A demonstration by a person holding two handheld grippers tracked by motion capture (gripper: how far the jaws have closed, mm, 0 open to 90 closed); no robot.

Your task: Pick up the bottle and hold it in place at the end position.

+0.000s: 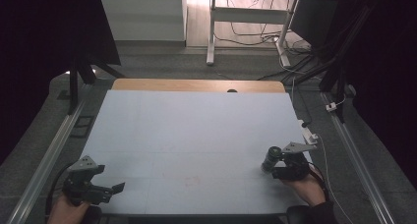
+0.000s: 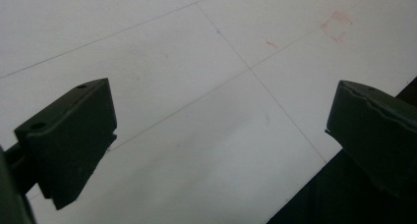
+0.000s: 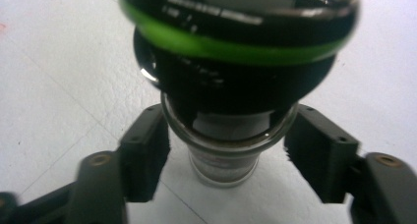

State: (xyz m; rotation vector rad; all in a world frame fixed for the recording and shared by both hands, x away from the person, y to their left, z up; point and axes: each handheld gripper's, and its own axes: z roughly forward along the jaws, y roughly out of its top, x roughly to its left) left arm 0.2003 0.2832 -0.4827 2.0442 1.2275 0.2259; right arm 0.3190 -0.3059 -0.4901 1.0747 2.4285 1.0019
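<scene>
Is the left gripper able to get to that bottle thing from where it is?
Probably yes: the left gripper stands open, with bare table between it and the bottle, but the right gripper already has its jaws around it.

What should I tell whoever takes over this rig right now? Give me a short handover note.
Left gripper: open, nothing between its jaws, held over the near left corner of the pale table sheet.
Right gripper: jaws on either side of the dark cylinder with a green ring, apparently a camera lens; whether the pads actually press on it is unclear.
Where things are: the cylinder sits near the right edge of the sheet.
Done: right gripper brought around the cylinder.
Left: confirm a firm grip, then lift and move it. Left gripper is free to help.
</scene>
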